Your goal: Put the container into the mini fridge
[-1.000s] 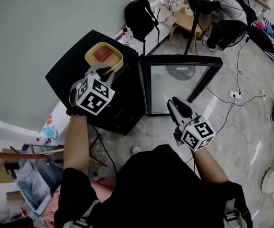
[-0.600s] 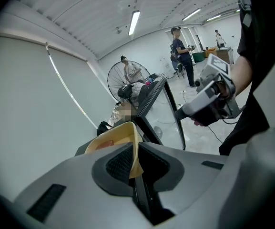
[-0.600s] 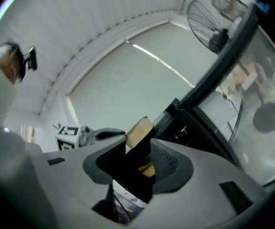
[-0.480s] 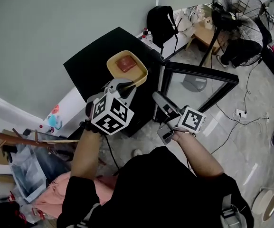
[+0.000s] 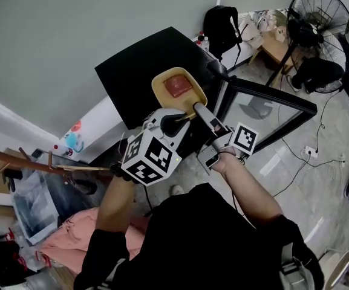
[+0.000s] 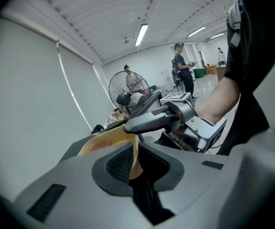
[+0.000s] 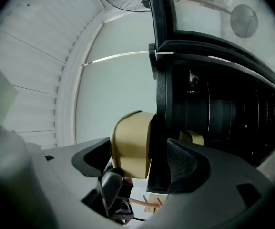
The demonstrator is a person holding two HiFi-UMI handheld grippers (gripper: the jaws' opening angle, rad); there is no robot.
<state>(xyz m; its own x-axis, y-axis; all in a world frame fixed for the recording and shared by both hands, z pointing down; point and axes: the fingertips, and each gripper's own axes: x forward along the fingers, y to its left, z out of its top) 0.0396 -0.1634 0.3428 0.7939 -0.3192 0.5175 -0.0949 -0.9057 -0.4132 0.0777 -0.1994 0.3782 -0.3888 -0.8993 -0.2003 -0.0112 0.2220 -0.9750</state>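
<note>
A tan container (image 5: pixel 179 88) with a red block inside hangs over the front edge of the black mini fridge (image 5: pixel 139 71). My left gripper (image 5: pixel 175 117) is shut on its near rim; the rim (image 6: pixel 133 152) sits pinched between the pads. My right gripper (image 5: pixel 203 115) reaches in from the right beside the container. Its jaws have just been opening and stand wide, with the container (image 7: pixel 130 144) between them and no pad pressing on it. The fridge's glass door (image 5: pixel 270 101) stands open to the right, and the dark inside (image 7: pixel 218 113) shows in the right gripper view.
A standing fan (image 5: pixel 322 17) and a black backpack (image 5: pixel 221 26) are behind the fridge. Cables and a power strip (image 5: pixel 310 151) lie on the floor at the right. A wooden rack (image 5: pixel 41 165) and bags crowd the left. People (image 6: pixel 182 73) stand far back.
The right gripper has swung left from beside the door up to the container, rolled over, and opened its jaws. The left gripper has carried the container toward the fridge's front edge.
</note>
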